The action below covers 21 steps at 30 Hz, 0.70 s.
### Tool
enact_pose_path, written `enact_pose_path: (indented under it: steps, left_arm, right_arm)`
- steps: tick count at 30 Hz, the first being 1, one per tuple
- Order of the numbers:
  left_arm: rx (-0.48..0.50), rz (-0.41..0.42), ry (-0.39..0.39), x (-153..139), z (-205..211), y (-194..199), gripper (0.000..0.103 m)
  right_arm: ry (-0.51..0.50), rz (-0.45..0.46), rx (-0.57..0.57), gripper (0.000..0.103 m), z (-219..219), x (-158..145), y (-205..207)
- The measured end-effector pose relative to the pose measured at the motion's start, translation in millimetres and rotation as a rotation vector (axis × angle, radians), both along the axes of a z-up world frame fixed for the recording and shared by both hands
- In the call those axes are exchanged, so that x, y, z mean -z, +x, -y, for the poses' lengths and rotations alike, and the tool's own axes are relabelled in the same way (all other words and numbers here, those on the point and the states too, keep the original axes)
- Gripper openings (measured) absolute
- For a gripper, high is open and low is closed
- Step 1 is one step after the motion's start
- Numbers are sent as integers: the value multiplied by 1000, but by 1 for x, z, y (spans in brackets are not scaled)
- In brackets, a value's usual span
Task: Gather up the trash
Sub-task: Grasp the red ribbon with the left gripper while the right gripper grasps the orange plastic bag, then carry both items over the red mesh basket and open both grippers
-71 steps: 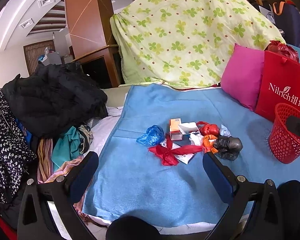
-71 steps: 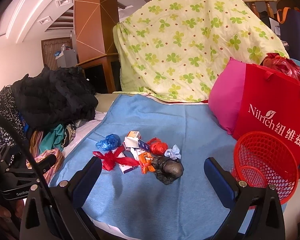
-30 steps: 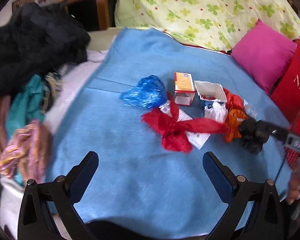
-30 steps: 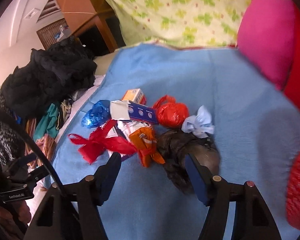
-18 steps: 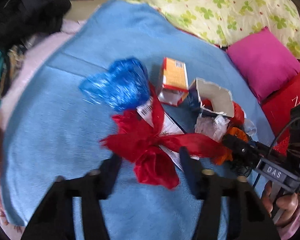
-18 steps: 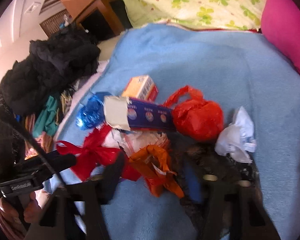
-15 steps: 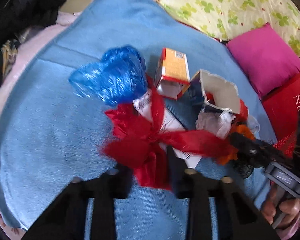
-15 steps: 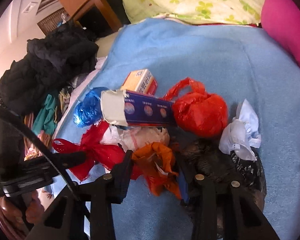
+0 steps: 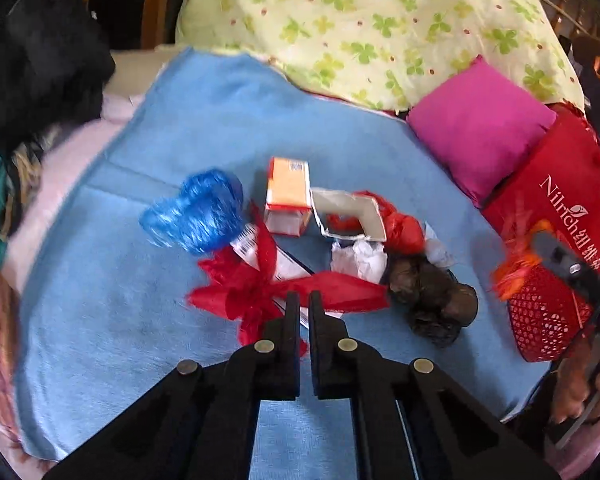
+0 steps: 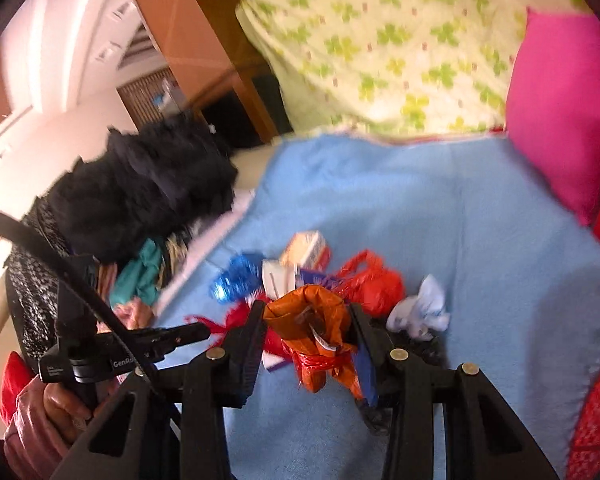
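A pile of trash lies on the blue blanket (image 9: 112, 312): a red plastic bag (image 9: 256, 288), a blue bag (image 9: 196, 212), an orange carton (image 9: 288, 192), a torn white box (image 9: 348, 216), a black bag (image 9: 432, 300). My left gripper (image 9: 304, 300) is shut on the red plastic bag. My right gripper (image 10: 306, 316) is shut on an orange bag (image 10: 316, 328) and holds it lifted; it also shows in the left wrist view (image 9: 516, 264) above the red basket (image 9: 540, 316).
A red paper bag (image 9: 560, 184) and a pink cushion (image 9: 480, 128) stand at the right. A flowered quilt (image 9: 380, 20) lies behind. Dark clothes (image 10: 148, 188) are heaped at the left.
Both grippers came down onto the pile and shut. The left closed on the red bag. The right closed on the orange bag and lifted it off toward the basket.
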<state>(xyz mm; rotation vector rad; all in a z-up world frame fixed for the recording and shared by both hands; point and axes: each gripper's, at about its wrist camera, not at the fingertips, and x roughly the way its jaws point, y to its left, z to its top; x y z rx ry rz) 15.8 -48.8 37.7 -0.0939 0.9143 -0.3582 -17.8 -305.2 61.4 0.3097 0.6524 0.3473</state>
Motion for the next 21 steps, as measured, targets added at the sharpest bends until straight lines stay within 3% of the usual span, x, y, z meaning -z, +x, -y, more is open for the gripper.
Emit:
enact_pose_path:
  steps: [3,5,6,7,10,11,12,13,15,18,21]
  left_arm:
    - [-57,-71,14,13,-9,11,8]
    - [-109,-118,38,33,-15,26,37]
    - [-124,-122,46,38,-16,27,65]
    - [-144,-120,55,46,-14,32,74]
    - [-136,-140,67,63,-2,43,73]
    - [-131,-143,82,66,2,46,66]
    - [-135,-159,108,70,4,49,33]
    - [-141,-195,121,75,4,52,19]
    - [-156,-189,103,72,3,48,16]
    - [-146,-130,175,53,8,31,13]
    - [-83,-38,159,12,21,3,13]
  right_arm:
    - [20,74,18,43,14,-16,-19]
    - [22,109,43,43,21,-23,-27]
    - [18,120,54,43,22,-26,-31]
    - [12,136,67,43,25,-28,-34]
    - [0,177,95,43,32,-34,-44]
    - [-4,188,106,43,34,-36,-46]
    - [-5,197,116,43,37,-38,-48]
    - [-6,206,127,43,40,-39,-50]
    - [-8,222,151,43,49,-40,-53]
    - [13,234,177,43,63,-42,-56]
    - [36,253,205,43,80,-46,-66]
